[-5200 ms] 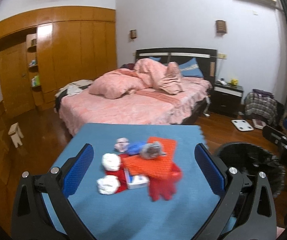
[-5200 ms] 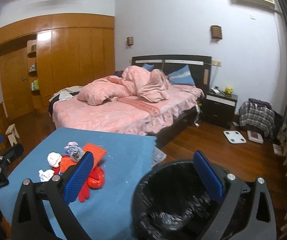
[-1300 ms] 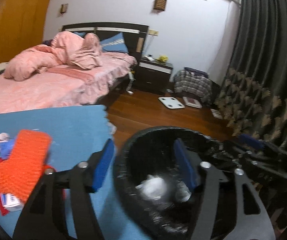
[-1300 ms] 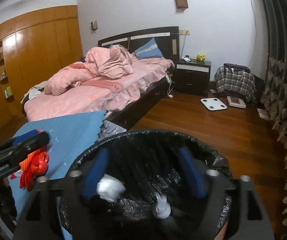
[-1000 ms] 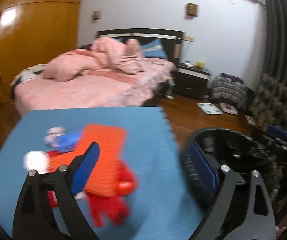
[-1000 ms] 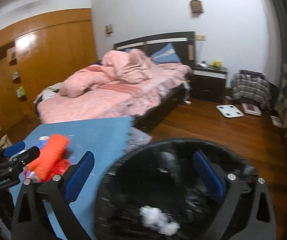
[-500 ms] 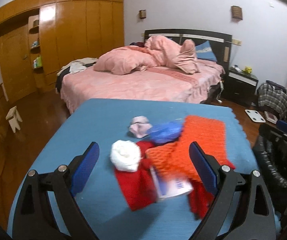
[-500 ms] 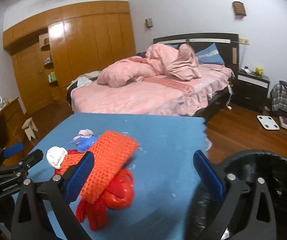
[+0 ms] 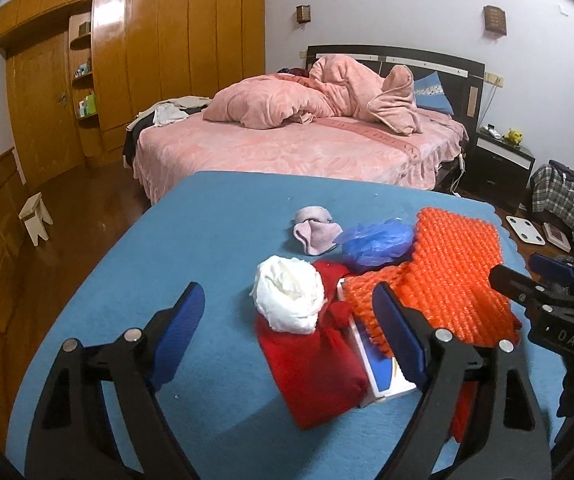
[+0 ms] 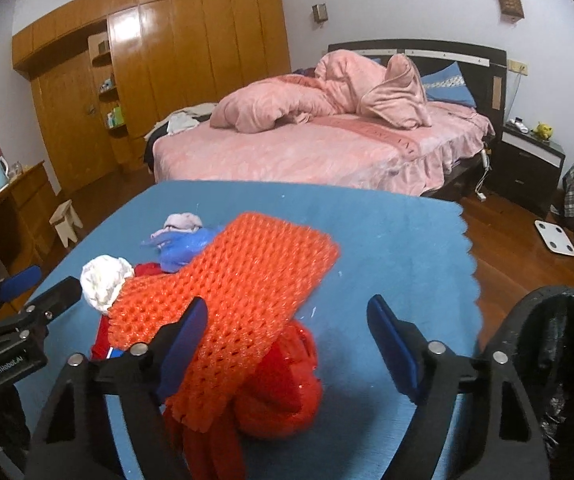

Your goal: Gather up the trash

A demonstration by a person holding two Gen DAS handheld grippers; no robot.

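A pile of trash lies on the blue table: a white paper wad, a pink wad, a blue plastic bag, an orange foam net, red cloth and a small white box. My left gripper is open and empty, hovering just before the white wad. My right gripper is open and empty over the orange net and a red mesh bag. The black-lined trash bin stands at the right.
A pink bed stands behind the table. Wooden wardrobes line the left wall. A small stool and a nightstand stand on the wood floor. A white scale lies on the floor at the right.
Both grippers swung left from over the bin back to the trash pile. Two white wads dropped into the bin; one white wad and a grey one are gone from the table.
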